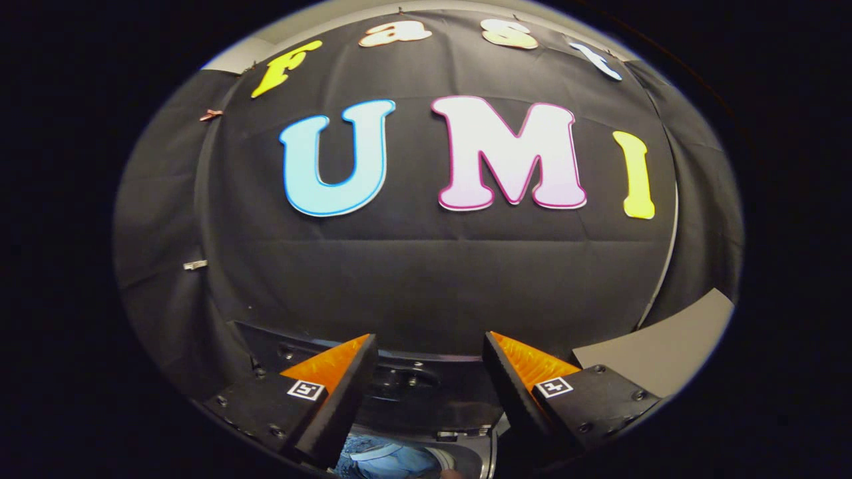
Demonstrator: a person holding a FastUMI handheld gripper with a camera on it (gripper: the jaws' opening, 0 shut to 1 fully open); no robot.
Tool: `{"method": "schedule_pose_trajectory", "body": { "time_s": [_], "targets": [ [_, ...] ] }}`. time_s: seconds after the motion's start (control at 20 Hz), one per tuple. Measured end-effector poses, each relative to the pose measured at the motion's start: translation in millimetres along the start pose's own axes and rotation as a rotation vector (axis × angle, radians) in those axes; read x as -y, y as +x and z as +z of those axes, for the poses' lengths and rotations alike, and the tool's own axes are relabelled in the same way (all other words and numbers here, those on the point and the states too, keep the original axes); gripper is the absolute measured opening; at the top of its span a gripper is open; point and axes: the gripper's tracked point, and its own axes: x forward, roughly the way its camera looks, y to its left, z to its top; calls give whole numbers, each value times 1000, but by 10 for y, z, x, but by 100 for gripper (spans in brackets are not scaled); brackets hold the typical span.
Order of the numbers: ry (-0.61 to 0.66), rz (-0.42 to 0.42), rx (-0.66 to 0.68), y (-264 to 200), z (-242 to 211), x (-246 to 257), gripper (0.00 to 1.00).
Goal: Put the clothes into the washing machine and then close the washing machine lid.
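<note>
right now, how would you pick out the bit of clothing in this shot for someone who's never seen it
Start at the black cloth wall and drop to the dark washing machine at its foot. The gripper hangs open above it, holding nothing. Low between the fingers lies the blue fabric, the one pale, soft, crumpled thing among hard dark parts.

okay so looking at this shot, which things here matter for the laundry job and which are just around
For the job:
- gripper, fingers open, holding nothing
- blue clothing, low between the fingers
- dark machine top, just ahead of the fingers

Just around:
- black cloth wall
- grey panel
- clips on the cloth
</note>
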Motion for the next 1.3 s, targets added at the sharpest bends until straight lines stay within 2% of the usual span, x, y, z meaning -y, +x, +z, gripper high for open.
{"method": "schedule_pose_trajectory", "body": {
  "time_s": [0.25, 0.4, 0.8, 0.85, 0.9, 0.95, 1.0, 1.05, 1.1, 1.15, 1.25, 1.3],
  "targets": [
    [25, -28, -29, 178, -53, 127, 98],
    [-2, -25, -23, 164, -57, 117, 99],
    [0, -7, -87, -119, -119, 97, 100],
    [2, -28, -87, -152, -133, 141, 100],
    [-73, -50, -100, -169, -166, 159, 100],
    [-159, -173, -289, -197, -604, 414, 99],
    [-174, -181, -444, -190, -1034, 507, 99],
    [-94, -58, -569, -306, -1188, 324, 99],
    [-20, 3, -571, -399, -1051, 266, 91],
    [21, 49, -462, -354, -703, 203, 82],
    [-18, 88, -241, -549, -173, 142, 81],
    [-18, 102, -196, -589, -164, 188, 84]
  ]
}}
